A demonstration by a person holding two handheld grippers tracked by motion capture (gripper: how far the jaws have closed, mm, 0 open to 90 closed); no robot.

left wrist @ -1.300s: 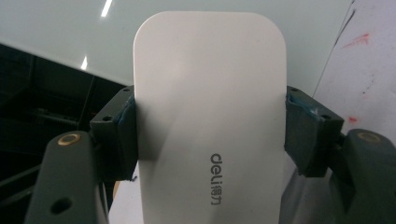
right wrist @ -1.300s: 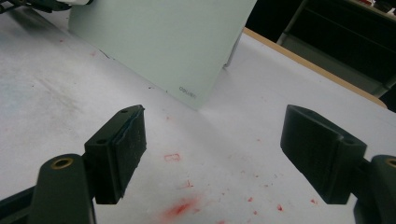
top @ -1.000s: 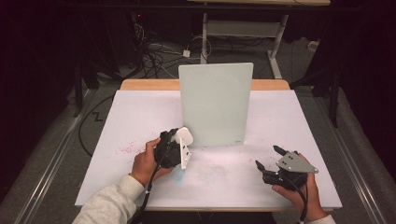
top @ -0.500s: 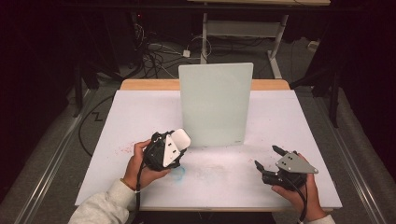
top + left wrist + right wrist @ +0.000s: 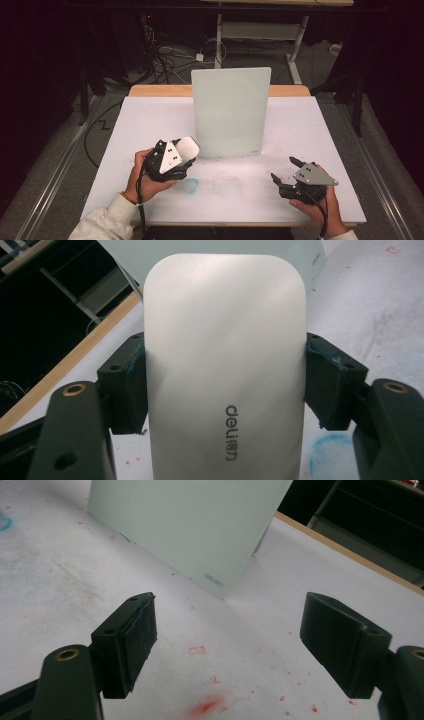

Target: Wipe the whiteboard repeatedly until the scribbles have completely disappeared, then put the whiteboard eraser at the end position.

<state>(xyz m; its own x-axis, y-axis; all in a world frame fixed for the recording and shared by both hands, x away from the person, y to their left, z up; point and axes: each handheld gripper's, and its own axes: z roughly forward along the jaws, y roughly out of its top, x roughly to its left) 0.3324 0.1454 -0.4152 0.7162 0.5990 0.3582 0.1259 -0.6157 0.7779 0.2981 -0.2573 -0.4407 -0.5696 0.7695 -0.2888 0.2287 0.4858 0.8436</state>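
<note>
Nearest my body, my left gripper (image 5: 181, 152) was clamped across the white eraser (image 5: 225, 365), its pads pressing both long edges so the flat face stayed free for wiping. I held it low over the white table (image 5: 130, 130), just above a blue smudge (image 5: 190, 185) I judged still needed rubbing out. My right gripper (image 5: 285, 170) rested with jaws spread, holding nothing, kept aside. Farther off, the pale glass board (image 5: 230, 112) stood upright, propped where both hands could reach it.

A smooth, satin-white plastic eraser (image 5: 225, 370) is showing a soft sheen; the frosted glass board (image 5: 230, 112) is looking matt, the tabletop (image 5: 320, 130) paper-white and stained.
</note>
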